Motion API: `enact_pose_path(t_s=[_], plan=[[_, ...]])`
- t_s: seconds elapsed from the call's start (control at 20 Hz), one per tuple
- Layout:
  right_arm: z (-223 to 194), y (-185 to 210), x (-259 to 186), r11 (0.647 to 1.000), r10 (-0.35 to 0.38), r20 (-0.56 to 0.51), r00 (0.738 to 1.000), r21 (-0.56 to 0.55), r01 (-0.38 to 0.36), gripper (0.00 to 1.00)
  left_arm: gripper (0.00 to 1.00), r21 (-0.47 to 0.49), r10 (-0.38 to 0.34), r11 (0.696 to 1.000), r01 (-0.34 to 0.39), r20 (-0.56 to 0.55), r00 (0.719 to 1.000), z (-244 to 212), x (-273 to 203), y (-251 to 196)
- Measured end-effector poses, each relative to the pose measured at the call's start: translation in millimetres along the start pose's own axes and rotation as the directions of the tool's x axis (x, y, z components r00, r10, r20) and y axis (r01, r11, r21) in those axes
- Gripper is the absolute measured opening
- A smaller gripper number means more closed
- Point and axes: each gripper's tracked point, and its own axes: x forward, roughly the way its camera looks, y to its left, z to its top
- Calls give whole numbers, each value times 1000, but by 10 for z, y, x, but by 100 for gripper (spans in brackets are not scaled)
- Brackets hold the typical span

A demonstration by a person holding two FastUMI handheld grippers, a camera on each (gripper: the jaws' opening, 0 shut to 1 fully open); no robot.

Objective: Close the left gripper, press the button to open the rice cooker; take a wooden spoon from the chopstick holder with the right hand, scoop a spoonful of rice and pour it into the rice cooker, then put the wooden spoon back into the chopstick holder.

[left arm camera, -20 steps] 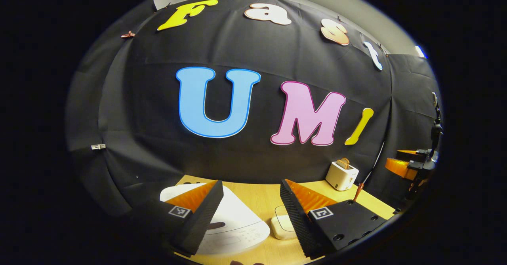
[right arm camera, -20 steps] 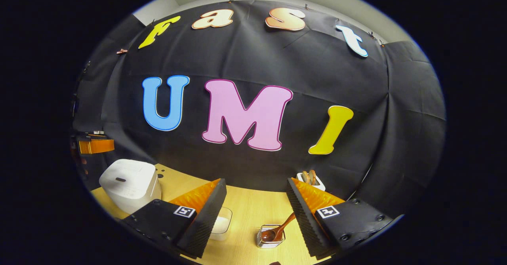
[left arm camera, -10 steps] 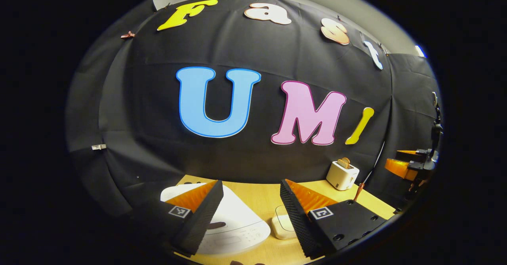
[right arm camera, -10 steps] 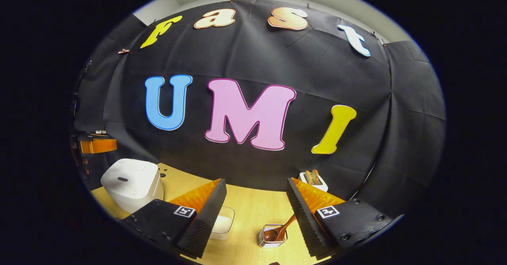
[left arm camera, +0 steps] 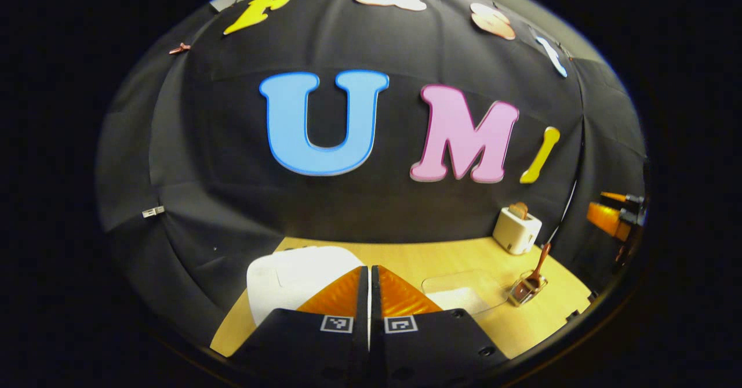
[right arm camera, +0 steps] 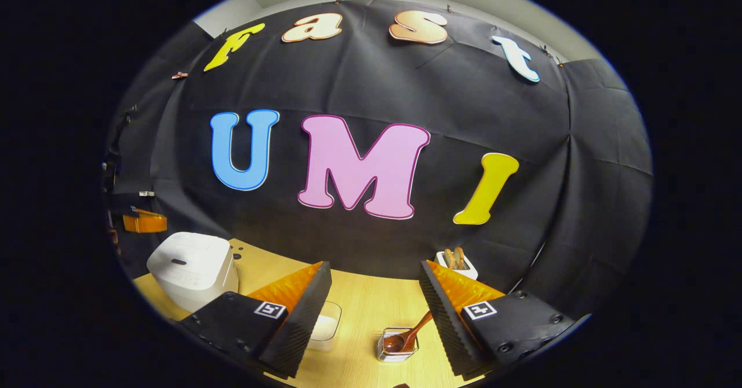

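The left tongs (left arm camera: 369, 278) are pressed together empty above the white rice cooker (left arm camera: 293, 278), lid down. They should descend squarely onto its button. The right tongs (right arm camera: 375, 286) gape wide above the wooden spoon (right arm camera: 406, 337).

Left gripper (left arm camera: 369, 278) has its fingers pressed together; right gripper (right arm camera: 375, 272) stands spread wide.
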Motion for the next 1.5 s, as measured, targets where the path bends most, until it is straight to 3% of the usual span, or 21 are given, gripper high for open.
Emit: enact_pose_path(t_s=[0.4, 0.85, 1.3, 1.5], plan=[[-75, -188, -167, 999, -39, -20, 999, -16, 39, 95, 5, -25, 47, 998, -52, -148, 988, -603, 367, 276], [-157, -360, -269, 997, -74, -43, 996, -13, 74, 95, 6, -15, 54, 998, -58, -203, 978, -847, 520, 280], [-176, -301, -222, 998, -63, -45, 997, -9, 62, 95, 6, 11, 36, 999, -34, -252, 967, -906, 531, 278], [-154, -271, -203, 998, -60, -38, 997, -8, 60, 95, 6, -22, 25, 999, -33, -290, 957, -911, 530, 270]])
